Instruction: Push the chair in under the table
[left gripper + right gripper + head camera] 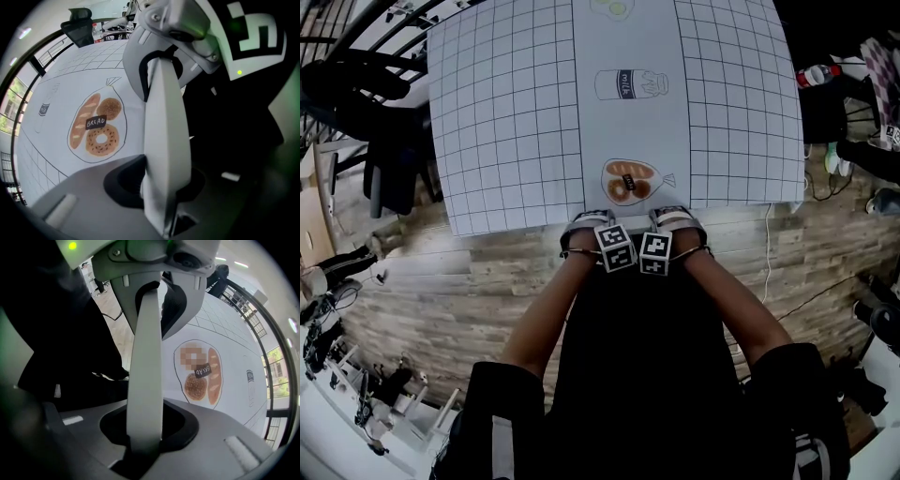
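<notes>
The grey chair [89,197] shows as a smooth moulded top with a dark handle hole [126,187], right against the near edge of the table [506,122]. The table carries a white grid cloth with a bread drawing [630,181]. My left gripper [161,206] points down, one white finger sunk into that hole. My right gripper [143,437] does the same in the chair's [215,437] hole. In the head view both grippers [598,234] [670,232] sit side by side at the table edge, and the chair is hidden under arms and dark clothing. Each second finger is hidden.
A black office chair [384,141] stands left of the table. A white cable [767,253] hangs from the table's right corner onto the wooden floor [450,281]. A bottle [817,73] and dark gear lie at the far right. A milk drawing [630,83] marks the cloth.
</notes>
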`<state>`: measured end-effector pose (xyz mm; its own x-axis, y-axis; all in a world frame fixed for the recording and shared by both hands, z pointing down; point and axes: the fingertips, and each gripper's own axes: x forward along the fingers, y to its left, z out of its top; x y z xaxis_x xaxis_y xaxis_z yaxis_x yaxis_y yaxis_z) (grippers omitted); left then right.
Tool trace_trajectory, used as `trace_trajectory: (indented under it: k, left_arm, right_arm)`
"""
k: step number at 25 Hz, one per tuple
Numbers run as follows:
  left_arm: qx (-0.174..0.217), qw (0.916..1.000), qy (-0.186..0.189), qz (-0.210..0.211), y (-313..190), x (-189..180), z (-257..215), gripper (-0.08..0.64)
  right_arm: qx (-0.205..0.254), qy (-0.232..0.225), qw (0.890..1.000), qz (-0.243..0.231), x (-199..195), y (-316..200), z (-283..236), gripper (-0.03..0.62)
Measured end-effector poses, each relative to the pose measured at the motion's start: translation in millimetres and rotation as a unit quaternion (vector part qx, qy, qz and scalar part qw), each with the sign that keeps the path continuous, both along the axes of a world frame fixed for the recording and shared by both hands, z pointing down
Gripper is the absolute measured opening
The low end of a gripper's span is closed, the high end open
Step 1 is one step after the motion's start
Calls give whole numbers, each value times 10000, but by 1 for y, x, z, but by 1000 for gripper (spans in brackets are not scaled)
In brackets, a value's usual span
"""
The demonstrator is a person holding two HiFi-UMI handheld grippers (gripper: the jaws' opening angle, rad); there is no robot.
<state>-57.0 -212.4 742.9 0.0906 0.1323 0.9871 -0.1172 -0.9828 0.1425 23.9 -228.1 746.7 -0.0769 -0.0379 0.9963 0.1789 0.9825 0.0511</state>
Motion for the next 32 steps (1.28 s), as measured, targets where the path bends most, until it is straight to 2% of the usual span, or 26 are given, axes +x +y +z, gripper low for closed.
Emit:
trace_trajectory:
  k: [2, 5, 9, 11, 14, 17, 20, 23, 26, 28, 30, 32]
  left_arm:
    - [-12, 10000, 34, -20, 0, 0, 0, 111]
    - [-102, 9998, 109, -93, 2, 0, -1, 122]
    - [-367, 9986, 269, -261, 3, 5, -6, 157]
    - [-306, 9989, 304, -189, 1, 5, -13, 175]
    - [-229, 9983, 476, -259, 0, 6, -26, 181]
    - [-207, 9967, 710, -333, -2, 3, -44, 199]
    - [-173, 9947, 936, -378, -1, 2, -63, 207]
    - [-70, 9896, 1271, -666, -1, 3, -84, 216]
    - [9, 9794, 1673, -1128, 1, -1, -108, 219]
    - [87, 9685, 1983, -1505, 2, -8, -126, 219]
    - [116, 9510, 2405, -1942, 3, -14, -148, 219]
    - [136, 9269, 2899, -2380, 5, -17, -170, 219]
  right_arm:
    - [-117, 44, 9998, -134, 0, 2, 0, 113]
    - [-147, 94, 9996, -208, -1, 3, 0, 126]
    - [-90, 56, 9999, 46, -3, -2, -10, 142]
    - [-171, 64, 9996, 192, -6, 1, -16, 179]
    - [-69, -25, 9997, 250, -11, 8, -27, 181]
    - [37, -297, 9987, 412, -18, 9, -46, 181]
    - [66, -672, 9947, 780, -23, 9, -69, 178]
    - [195, -966, 9877, 1211, -22, 3, -92, 179]
    - [369, -1125, 9780, 1718, -16, 0, -113, 178]
    - [434, -1330, 9659, 2179, -13, 2, -129, 174]
    - [483, -1704, 9457, 2726, -11, 1, -148, 167]
    - [470, -2145, 9186, 3285, -9, 3, -170, 161]
